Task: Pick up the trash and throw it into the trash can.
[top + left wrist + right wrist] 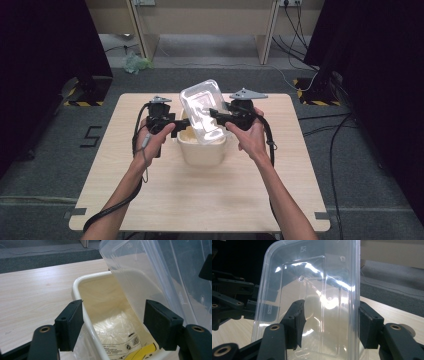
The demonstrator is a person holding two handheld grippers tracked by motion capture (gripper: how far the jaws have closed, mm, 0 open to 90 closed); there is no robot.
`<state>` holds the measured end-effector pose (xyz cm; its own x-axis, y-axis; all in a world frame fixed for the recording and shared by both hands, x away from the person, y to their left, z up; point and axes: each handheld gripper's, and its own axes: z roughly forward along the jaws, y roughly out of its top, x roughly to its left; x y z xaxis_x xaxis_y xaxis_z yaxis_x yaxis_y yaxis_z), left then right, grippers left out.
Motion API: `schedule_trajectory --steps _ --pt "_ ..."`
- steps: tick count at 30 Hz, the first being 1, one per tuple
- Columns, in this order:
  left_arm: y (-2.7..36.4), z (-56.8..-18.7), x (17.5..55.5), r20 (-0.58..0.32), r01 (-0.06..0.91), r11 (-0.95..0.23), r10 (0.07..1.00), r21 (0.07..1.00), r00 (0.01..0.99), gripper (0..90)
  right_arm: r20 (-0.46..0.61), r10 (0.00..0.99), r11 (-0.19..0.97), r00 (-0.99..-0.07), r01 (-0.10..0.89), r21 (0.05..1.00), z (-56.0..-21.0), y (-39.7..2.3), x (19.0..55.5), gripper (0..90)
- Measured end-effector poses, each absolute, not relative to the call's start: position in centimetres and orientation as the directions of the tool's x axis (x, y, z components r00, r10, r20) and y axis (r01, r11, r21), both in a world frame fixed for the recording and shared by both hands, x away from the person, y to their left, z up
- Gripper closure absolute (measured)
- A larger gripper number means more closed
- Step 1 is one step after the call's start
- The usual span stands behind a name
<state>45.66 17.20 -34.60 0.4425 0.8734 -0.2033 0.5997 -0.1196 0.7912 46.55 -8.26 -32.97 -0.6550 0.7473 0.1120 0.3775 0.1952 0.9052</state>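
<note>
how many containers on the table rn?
1: a cream tub at the table's middle, its wall between the left gripper's jaws. The clear lid is tilted above it, in the right gripper.

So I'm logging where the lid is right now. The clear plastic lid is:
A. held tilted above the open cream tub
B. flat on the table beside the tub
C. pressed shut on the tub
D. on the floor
A: the right tool holds the clear lid tilted over the open cream tub, whose inside shows in the left gripper view.
</note>
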Motion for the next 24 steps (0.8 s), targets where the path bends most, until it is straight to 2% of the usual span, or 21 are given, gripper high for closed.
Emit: schedule_trajectory --steps 6,11,21,22,23,24 --pt "17.7 -34.5 46.4 -0.202 0.602 -0.104 0.885 0.792 0.419 32.3 0.097 0.749 0.209 -0.655 0.372 0.904 -33.5 -7.8 47.3 45.5" --pt "18.2 -34.4 46.9 -0.215 0.602 -0.077 0.892 0.794 0.398 32.0 0.032 0.761 0.268 -0.648 0.358 0.894 -34.5 -7.0 47.8 45.4" --pt "19.0 -36.1 47.3 -0.234 0.634 -0.066 0.895 0.771 0.379 28.8 0.025 0.755 0.317 -0.655 0.397 0.861 -37.0 -6.4 47.8 44.1" --pt "19.1 -36.2 47.3 -0.238 0.635 -0.065 0.894 0.77 0.38 24.1 0.04 0.754 0.313 -0.656 0.412 0.856 -37.4 -6.4 47.7 40.8" --pt "19.2 -36.3 47.3 -0.238 0.637 -0.064 0.895 0.768 0.377 24.1 0.04 0.754 0.313 -0.656 0.412 0.856 -37.4 -6.4 47.7 40.8" --pt "19.4 -36.3 47.2 -0.226 0.639 -0.072 0.9 0.766 0.373 23.9 0.049 0.751 0.306 -0.658 0.413 0.858 -37.5 -6.6 47.5 34.8"
